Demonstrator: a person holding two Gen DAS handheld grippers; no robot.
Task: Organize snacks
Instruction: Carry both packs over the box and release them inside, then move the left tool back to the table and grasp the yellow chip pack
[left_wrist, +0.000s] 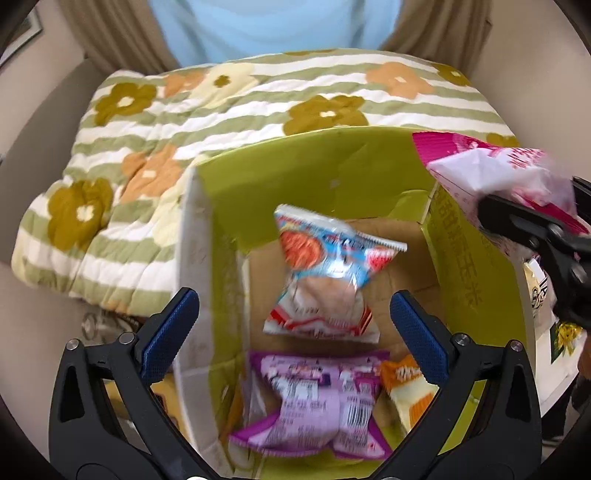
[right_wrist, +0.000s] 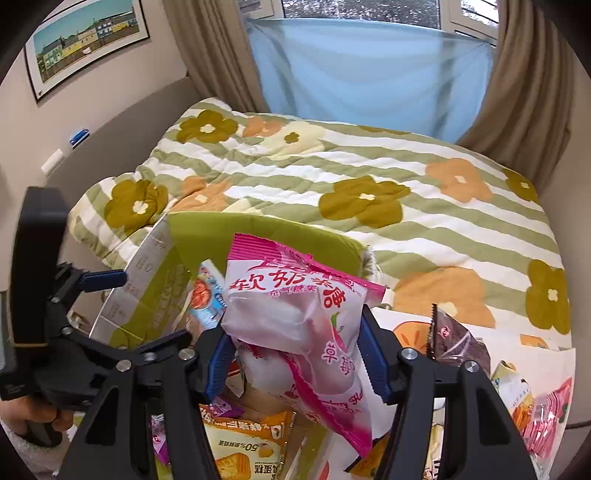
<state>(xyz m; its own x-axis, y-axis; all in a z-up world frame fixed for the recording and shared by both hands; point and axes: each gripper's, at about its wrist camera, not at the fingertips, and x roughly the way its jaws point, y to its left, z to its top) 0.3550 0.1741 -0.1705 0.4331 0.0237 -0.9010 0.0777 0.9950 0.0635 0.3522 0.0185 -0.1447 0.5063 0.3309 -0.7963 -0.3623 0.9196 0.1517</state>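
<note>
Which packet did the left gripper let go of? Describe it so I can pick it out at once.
Find the green cardboard box against the flowered quilt. Between the open left gripper fingers, a blurred packet sits over the box's brown floor. It alone is blue, white and red; the neighbours below are purple and orange.

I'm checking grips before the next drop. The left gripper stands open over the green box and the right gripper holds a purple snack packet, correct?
Not quite: the packet in the right gripper is pink and white, not purple, as the right wrist view shows. The purple packet lies in the green box. The left gripper does stand open over it.
</note>
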